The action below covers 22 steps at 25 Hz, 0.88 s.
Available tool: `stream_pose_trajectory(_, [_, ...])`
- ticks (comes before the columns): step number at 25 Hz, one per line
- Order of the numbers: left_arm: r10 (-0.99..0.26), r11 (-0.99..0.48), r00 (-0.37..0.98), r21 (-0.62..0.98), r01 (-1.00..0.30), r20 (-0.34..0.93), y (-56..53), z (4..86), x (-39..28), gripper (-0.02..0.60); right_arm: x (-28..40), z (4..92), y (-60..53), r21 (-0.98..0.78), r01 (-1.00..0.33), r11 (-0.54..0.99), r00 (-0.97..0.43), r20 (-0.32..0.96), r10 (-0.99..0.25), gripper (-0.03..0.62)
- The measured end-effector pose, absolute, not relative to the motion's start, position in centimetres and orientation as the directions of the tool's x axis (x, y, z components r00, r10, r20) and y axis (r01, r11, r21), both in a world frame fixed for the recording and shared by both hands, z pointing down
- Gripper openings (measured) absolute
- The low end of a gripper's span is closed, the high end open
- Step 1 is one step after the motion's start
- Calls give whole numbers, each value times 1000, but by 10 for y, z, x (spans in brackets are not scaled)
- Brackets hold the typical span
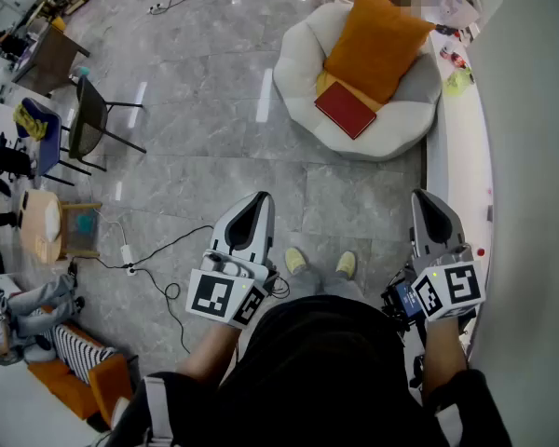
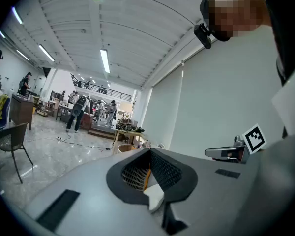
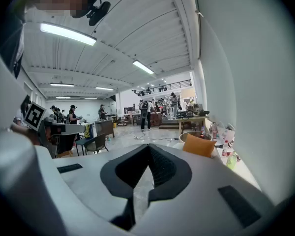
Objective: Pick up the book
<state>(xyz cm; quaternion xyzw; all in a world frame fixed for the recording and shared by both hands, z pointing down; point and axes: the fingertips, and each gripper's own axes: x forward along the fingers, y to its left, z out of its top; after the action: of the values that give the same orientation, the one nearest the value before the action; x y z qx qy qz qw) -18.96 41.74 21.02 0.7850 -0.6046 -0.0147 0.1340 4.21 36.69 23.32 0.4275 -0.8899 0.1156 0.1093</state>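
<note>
My left claw [image 1: 258, 199] and right claw [image 1: 422, 197] are grey, each bearing a black-and-white marker cube [image 1: 222, 296]. I wear a black top [image 1: 317, 361] and yellowish shoes [image 1: 296, 261].

book [image 1: 345, 110] lies on the seat [image 1: 298, 73], before the cushion [image 1: 377, 40], perhaps touching it.

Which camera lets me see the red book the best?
The head view: it looks down on the flat red book lying on the round white seat, just in front of the big orange pillow. The right gripper view catches only the pillow, not the book. The left gripper view shows no book either.
</note>
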Motion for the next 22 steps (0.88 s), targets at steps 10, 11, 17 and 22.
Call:
stream_pose_trajectory(10, [-951,-251,286,247,-936,118,427,207,-209,14,15,226,373,-143,-776,614,-628,262,-733,12])
stream_pose_trajectory(11, [-950,-253,288,249,-935,116,428,207,-211,14,12,226,374,-142,-778,612,-626,263,-734,12])
stream_pose_trajectory(17, [-947,-266,304,281,-922,100,435,209,-233,14,-15,225,388,-158,-760,631,-648,260,-716,12])
stream_pose_trajectory(22, [-947,-266,306,300,-916,96,437,211,-254,14,-36,225,392,-163,-757,633,-652,260,-712,12])
